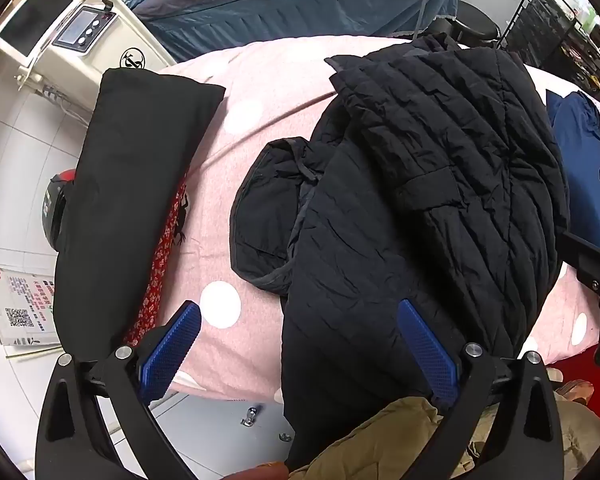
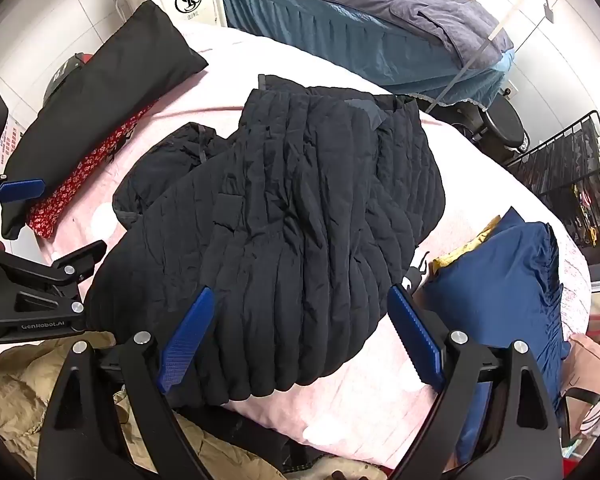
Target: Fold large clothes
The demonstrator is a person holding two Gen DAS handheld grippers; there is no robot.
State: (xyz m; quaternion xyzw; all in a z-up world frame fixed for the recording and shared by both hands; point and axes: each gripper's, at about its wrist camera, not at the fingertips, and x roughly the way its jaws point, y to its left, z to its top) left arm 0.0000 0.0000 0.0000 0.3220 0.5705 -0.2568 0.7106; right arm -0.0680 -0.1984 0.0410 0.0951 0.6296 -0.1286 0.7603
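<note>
Black quilted puffer jacket (image 2: 300,220) lies bunched on pink dotted bed (image 1: 260,80). Left tool (image 1: 300,344) and right tool (image 2: 300,332) both wide, empty. I judge it soft, light, slippery; I'd grab near hem.

A bedroom: pink-sheeted bed (image 1: 260,80), second bed (image 2: 340,20) beside

Count on inspection — one black quilted jacket (image 2: 300,216) lying on one pink bedcover (image 1: 252,80) with white dots. One long black bundle (image 1: 128,184) at the bed's far side, with one red floral cloth (image 2: 80,176) beneath its edge. One folded blue cloth (image 2: 496,280), one yellow item (image 2: 460,256) tucked beside it. One khaki garment (image 2: 16,392) at the near edge. Two grippers — left gripper (image 1: 300,344), right gripper (image 2: 300,332) — each with two blue pads. One second bed (image 2: 360,4) behind. One white machine (image 1: 80,36).
</note>
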